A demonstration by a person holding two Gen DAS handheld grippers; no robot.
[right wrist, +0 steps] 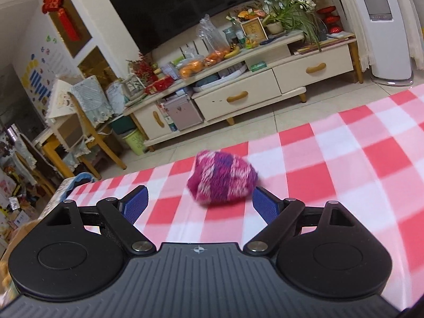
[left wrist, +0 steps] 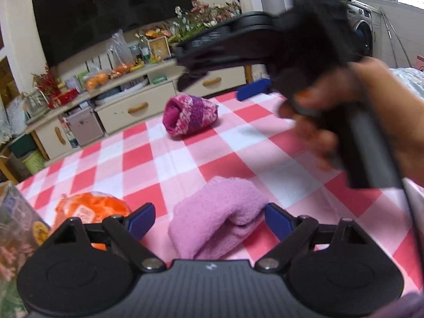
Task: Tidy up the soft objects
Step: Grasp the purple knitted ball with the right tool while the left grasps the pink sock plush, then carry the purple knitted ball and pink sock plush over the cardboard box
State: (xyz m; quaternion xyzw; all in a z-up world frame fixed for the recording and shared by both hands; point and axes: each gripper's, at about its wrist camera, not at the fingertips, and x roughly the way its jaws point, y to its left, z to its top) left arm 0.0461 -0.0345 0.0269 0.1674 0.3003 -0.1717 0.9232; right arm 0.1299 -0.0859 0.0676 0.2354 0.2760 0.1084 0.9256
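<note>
A folded light pink fuzzy sock [left wrist: 216, 216] lies on the red-and-white checked tablecloth [left wrist: 164, 161] between the fingers of my open left gripper [left wrist: 209, 220]; I cannot tell whether the pads touch it. A rolled magenta, purple and white knitted sock [left wrist: 189, 114] lies farther back on the table. My right gripper [right wrist: 200, 205] is open and empty, with that knitted sock [right wrist: 222, 179] just ahead of its right finger [right wrist: 265, 206]. The right gripper's body [left wrist: 265, 39] and the hand holding it hover above the table in the left wrist view.
An orange soft item [left wrist: 90, 208] lies left of the left gripper, beside a printed package [left wrist: 16, 225] at the table's left edge. Beyond the table's far edge stand a cluttered TV cabinet [right wrist: 238, 84] and a dark TV [right wrist: 193, 5].
</note>
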